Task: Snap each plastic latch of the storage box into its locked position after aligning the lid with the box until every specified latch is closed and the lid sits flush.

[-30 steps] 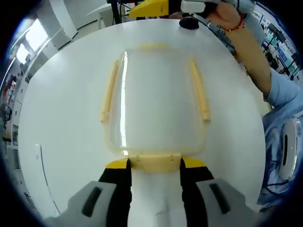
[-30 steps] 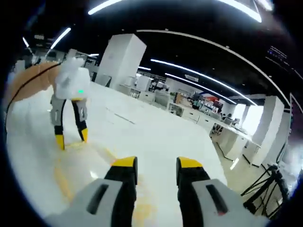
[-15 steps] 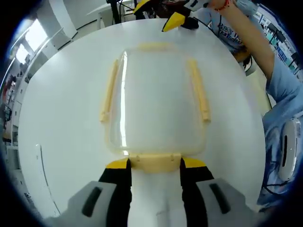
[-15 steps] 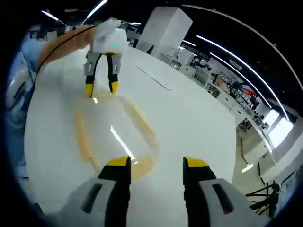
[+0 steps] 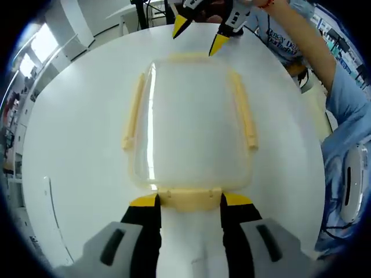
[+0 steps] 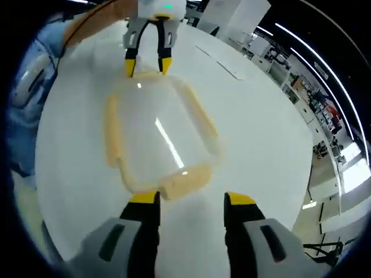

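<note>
Right tongs (image 6: pixel 186 201) have swung down toward the box (image 5: pixel 191 124) since a second ago: they were pointing across the room, now they look along the lid (image 6: pixel 156 130) from its far end. In the left gripper view they came in from the top edge and now hang just past the box's far latch (image 5: pixel 188 57), yellow tips spread. Left tongs (image 5: pixel 190 200) have not moved; the box sits the same.

Room: the box lies mid-worktop (image 5: pixel 69 145), lid on, clear plastic with tan latches. Bare white surface all round it, widest on the left of the left gripper view. The long-side latches (image 5: pixel 134 110) and (image 5: pixel 244 110) lie along the lid edges; I can't tell if they are snapped. The worktop rim is well apart from the box on every side. A thin strip (image 5: pixel 49 194) lies near the left rim, away from the box.

Pose: left tongs straddle the near-end latch (image 5: pixel 188 198), one jaw at each end of it, touching or nearly; jaws spread, not clenched. Right tongs released too, jaws apart, tips just short of the end latch (image 6: pixel 184 180) in the right gripper view, slightly off to its right. A sleeve (image 5: pixel 348 116) and forearm reach in along the right side of the left gripper view. In the right gripper view the left tongs stand steeply at the box's far end.
</note>
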`<state>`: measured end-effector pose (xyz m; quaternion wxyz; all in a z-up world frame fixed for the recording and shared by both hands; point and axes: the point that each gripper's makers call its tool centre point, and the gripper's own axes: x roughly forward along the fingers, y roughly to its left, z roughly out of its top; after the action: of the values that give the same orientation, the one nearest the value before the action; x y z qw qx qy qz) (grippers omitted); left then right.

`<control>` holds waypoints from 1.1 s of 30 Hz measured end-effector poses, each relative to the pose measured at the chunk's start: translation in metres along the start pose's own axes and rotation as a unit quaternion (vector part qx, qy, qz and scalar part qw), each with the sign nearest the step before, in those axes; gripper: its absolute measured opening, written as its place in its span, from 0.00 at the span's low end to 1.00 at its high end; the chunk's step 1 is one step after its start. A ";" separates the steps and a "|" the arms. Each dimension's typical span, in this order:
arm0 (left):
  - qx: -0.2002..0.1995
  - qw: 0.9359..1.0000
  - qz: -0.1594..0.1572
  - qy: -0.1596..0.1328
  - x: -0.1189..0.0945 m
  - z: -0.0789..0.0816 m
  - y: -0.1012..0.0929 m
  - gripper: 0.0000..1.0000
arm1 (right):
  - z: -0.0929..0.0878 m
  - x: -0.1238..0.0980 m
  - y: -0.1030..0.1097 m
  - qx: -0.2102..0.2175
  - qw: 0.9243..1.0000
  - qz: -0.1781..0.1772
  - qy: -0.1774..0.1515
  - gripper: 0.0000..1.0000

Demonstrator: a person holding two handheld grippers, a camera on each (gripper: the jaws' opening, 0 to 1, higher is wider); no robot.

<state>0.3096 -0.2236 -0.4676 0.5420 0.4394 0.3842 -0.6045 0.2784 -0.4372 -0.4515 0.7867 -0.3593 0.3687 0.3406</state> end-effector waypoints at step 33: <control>0.017 1.000 -0.008 -0.023 0.002 -0.001 -0.004 0.39 | 0.006 0.023 0.014 -0.146 0.952 0.217 0.161 0.41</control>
<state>0.3059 -0.2230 -0.4695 0.5383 0.4317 0.3649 -0.6250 0.2807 -0.4189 -0.4725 0.5628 -0.4318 0.5054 0.4913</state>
